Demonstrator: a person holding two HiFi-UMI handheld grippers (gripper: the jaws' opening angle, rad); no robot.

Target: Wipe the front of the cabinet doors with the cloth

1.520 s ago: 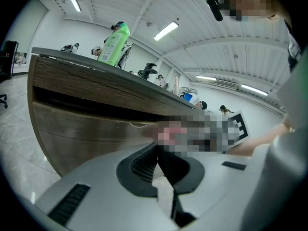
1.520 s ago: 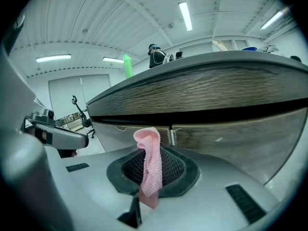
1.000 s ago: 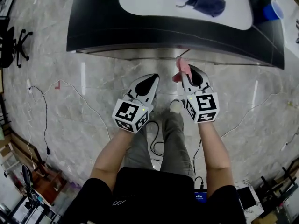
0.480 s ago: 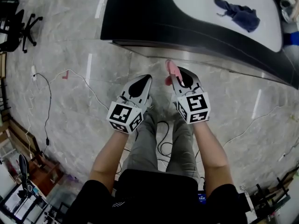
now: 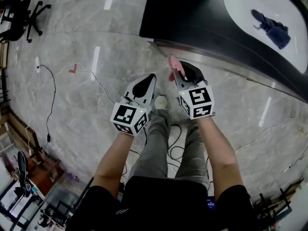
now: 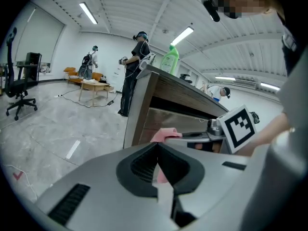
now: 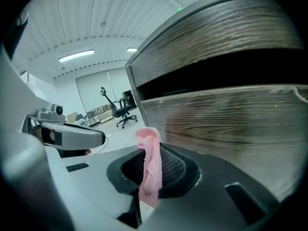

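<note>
My right gripper is shut on a pink cloth, which sticks up between its closed jaws. The same pink cloth shows past my left gripper in the left gripper view. The cabinet's wood-grain front rises close ahead on the right, its left end corner near the cloth; cloth and wood are apart. From above, the dark cabinet lies ahead to the right. My left gripper is shut and holds nothing, beside the right one over the floor.
A dark blue rag lies on the cabinet's white top. A green bottle stands on its edge. Cables trail on the marble floor to the left, near an office chair. People stand far off.
The view has swung left along the cabinet: its left end corner now lies ahead and the cabinet has slid to the upper right. Both grippers kept their pose, cloth still held.
</note>
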